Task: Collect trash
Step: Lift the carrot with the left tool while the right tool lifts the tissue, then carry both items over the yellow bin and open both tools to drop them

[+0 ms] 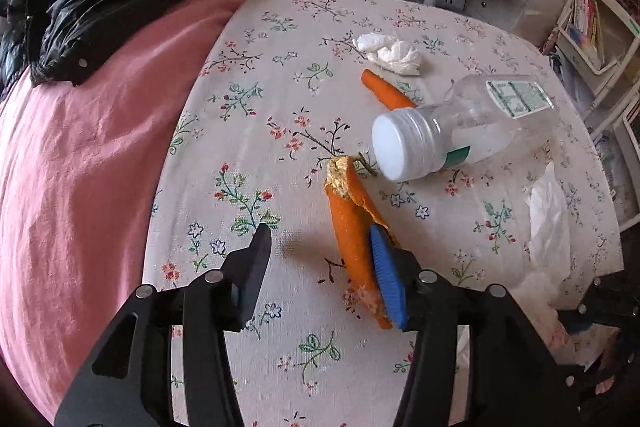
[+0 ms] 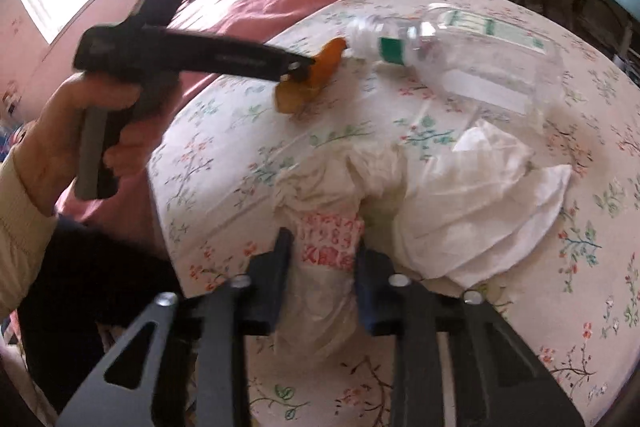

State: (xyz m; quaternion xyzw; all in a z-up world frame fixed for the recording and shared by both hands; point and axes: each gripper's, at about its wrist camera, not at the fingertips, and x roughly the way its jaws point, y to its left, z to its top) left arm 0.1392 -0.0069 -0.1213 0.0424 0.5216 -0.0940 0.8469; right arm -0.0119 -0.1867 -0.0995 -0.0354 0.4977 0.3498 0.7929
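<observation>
Your left gripper (image 1: 324,267) gapes, peel (image 1: 352,227) touching only one finger: closing askew could flick it off. Your right gripper (image 2: 324,263) pinches the bag (image 2: 440,195); thin film may slip.

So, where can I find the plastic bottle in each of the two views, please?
Left wrist view: the plastic bottle lies on its side right of centre, white cap toward the camera.
Right wrist view: the plastic bottle lies in the upper right, cap pointing left.
Shared landmark: the orange peel beside the cap, at the left hand-held gripper.
</observation>
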